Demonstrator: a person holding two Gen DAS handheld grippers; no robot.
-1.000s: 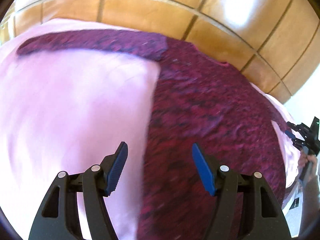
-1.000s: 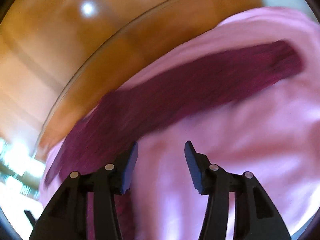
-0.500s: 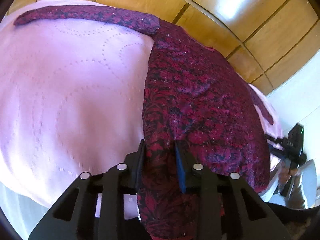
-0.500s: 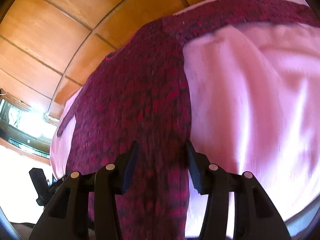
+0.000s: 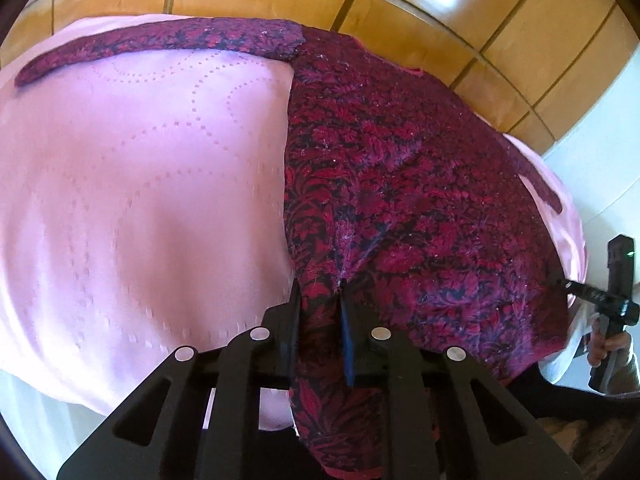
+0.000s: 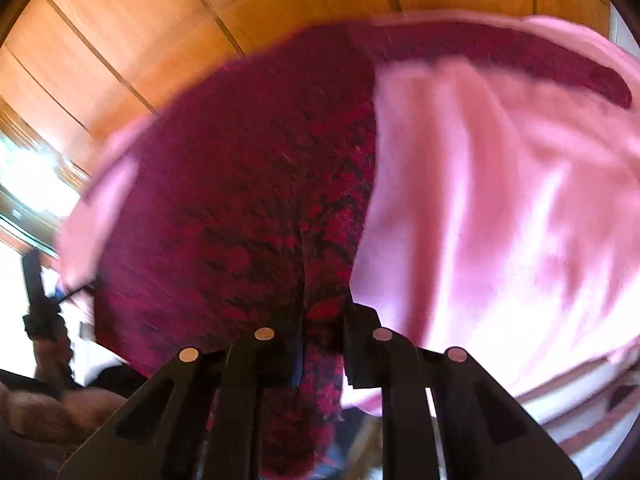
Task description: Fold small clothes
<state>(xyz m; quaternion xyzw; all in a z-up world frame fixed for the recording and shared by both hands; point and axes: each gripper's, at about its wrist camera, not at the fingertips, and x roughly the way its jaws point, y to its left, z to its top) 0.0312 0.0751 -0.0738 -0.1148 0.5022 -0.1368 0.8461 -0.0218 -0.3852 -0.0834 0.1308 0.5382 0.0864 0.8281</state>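
A dark red flower-patterned garment (image 5: 400, 180) lies spread flat on a pink cloth (image 5: 140, 180), one long sleeve (image 5: 180, 42) stretched out sideways at the far end. My left gripper (image 5: 320, 292) is closing on the garment's near hem at its left corner, and the fabric puckers between the pads. In the blurred right wrist view, the right gripper (image 6: 324, 304) is closing on the same garment (image 6: 248, 184) at the hem's right corner, with cloth bunched between its fingers. The other sleeve (image 6: 500, 48) runs across the pink cloth (image 6: 500, 200).
Orange-brown wooden panels (image 5: 400, 0) rise behind the covered surface. The pink cloth hangs over the near edge. A person's hand (image 5: 604, 344) holding the other tool shows at the right rim of the left wrist view. A bright window (image 6: 32, 184) is at the left.
Both grippers came down to the garment's near hem and closed on it, the left one first. The right gripper swung from the sleeve area across to the hem.
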